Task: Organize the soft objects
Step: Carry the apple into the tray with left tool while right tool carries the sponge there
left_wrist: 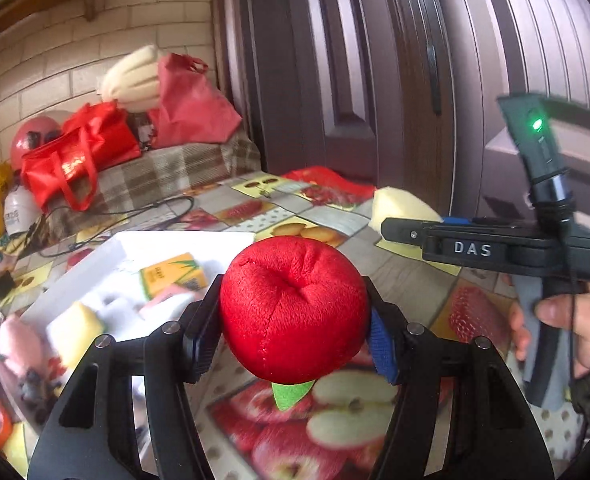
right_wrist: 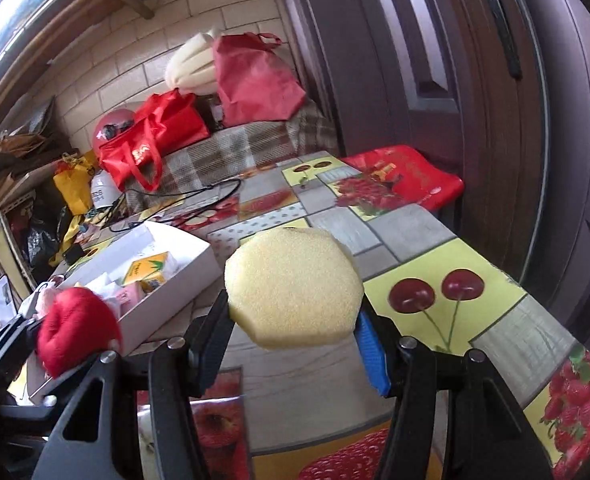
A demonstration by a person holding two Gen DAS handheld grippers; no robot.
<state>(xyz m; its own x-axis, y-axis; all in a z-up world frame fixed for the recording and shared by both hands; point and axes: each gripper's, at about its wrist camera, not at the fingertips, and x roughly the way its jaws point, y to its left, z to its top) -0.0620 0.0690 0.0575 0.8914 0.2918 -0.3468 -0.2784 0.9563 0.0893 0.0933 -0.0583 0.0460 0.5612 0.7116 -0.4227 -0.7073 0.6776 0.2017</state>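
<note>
My left gripper is shut on a red plush apple with a green leaf, held above the fruit-print tablecloth. It also shows at the left of the right wrist view. My right gripper is shut on a pale yellow hexagonal sponge, held above the table. The sponge and right gripper also show at the right of the left wrist view. A white box to the left holds a yellow carton, a pink item and a yellow sponge.
A pink plush toy lies left of the white box. Red bags, a cream plush and a black cable sit at the back on a plaid cloth. A dark door stands behind the table. A red bag lies at the far corner.
</note>
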